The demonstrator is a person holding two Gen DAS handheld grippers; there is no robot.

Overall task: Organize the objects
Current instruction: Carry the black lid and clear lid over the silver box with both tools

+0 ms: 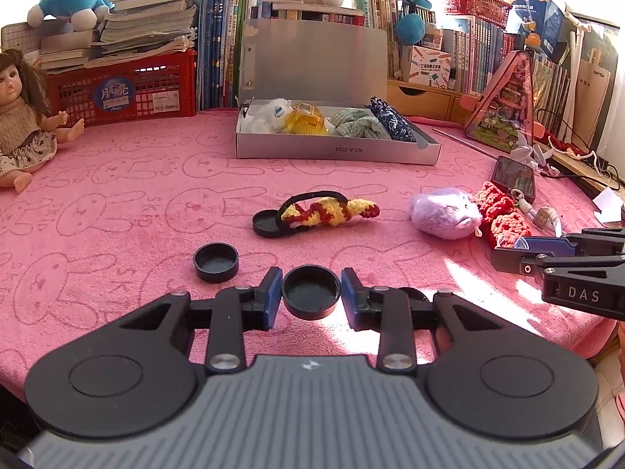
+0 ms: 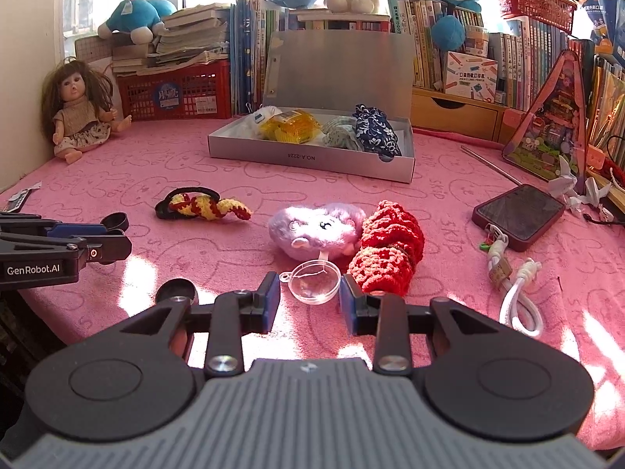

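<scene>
My left gripper [image 1: 311,296] has its blue pads around a black round cap [image 1: 311,292] and grips it just above the pink cloth. My right gripper [image 2: 310,291] has its pads around a clear plastic half-shell [image 2: 314,281] with a small loop. Two more black caps [image 1: 216,262] [image 1: 269,223] lie ahead on the left. A yellow and red crochet piece on a black band [image 1: 330,209], a purple plush [image 2: 316,230] and red crochet pieces [image 2: 386,250] lie on the cloth. The open grey box [image 1: 336,152] holds soft items.
A doll [image 2: 80,111] sits far left. A phone [image 2: 517,215], keys and white cord [image 2: 519,297] lie at right. Books, a red crate [image 1: 125,92] and plush toys line the back. The pink cloth's front edge is close below the grippers.
</scene>
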